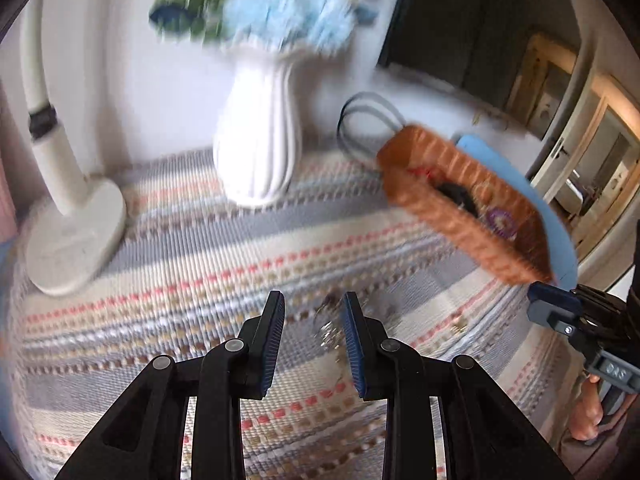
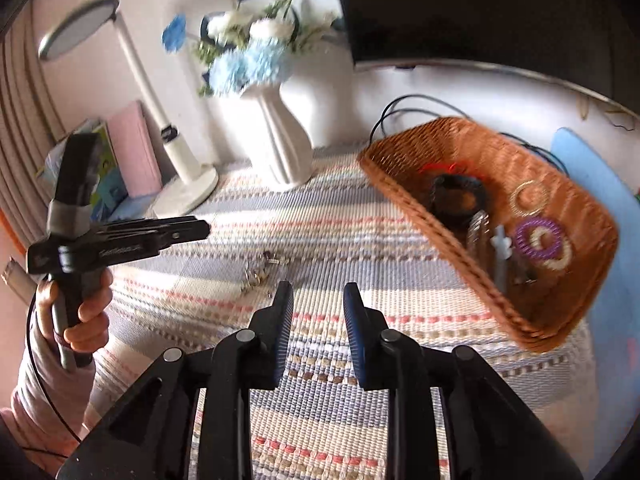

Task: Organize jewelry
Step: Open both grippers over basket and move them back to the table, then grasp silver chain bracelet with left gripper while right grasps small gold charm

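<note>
We see our left tongs [image 1: 313, 322] and right tongs [image 2: 318, 312] both partly open over the striped cloth [image 2: 320, 216], holding nothing. A small metal trinket [image 2: 262, 270], perhaps a chain, lies on the cloth. The wicker basket [image 2: 576, 308] holds 2 or more rings.

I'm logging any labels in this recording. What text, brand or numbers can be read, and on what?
Left gripper, side of body: pale script lettering, too blurred to read.
Right gripper, grey block on its body: pale marks, too blurred to read.
Books behind the lamp: covers too blurred.
Nothing else carries text.
</note>
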`<state>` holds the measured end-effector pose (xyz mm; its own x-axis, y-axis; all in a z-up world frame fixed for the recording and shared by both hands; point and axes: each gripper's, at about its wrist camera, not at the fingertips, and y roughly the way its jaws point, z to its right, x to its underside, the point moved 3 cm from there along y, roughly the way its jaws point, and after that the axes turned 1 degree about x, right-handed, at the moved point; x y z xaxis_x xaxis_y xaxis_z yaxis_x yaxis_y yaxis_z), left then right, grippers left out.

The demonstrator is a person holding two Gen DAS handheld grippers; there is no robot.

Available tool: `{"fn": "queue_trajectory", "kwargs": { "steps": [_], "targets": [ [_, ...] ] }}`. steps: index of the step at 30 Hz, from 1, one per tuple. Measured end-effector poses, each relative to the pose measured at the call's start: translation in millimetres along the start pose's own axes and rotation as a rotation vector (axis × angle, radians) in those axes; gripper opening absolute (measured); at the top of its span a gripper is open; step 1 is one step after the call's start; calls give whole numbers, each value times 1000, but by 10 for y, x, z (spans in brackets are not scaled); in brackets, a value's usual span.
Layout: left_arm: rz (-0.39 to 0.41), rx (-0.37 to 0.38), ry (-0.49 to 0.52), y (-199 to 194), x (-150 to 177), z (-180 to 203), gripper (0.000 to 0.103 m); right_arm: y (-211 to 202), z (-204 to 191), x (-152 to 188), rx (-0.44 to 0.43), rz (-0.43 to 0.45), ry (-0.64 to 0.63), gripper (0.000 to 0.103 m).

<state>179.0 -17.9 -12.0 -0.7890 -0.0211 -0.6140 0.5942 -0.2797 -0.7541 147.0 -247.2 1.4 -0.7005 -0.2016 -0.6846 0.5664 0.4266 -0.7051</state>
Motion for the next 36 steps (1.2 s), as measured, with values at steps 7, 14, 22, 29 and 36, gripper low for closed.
{"fn": "queue_trajectory", "kwargs": {
  "steps": [7,14,22,29,36],
  "targets": [
    [-66,38,-20,407,174,-46,30,343,181,173,44,-66,11,28],
    [-73,14,57,531,223,110,30,507,251,245,27,-99,25,28],
    [-91,70,30,672,219,95,30,599,207,253,26,-121,12,28],
    [-76,82,51,629,250,174,11,722,153,284,94,-146,-34,14],
    [-10,358,-54,264,195,77,1,632,153,293,48,-114,-30,11]
  ]
}}
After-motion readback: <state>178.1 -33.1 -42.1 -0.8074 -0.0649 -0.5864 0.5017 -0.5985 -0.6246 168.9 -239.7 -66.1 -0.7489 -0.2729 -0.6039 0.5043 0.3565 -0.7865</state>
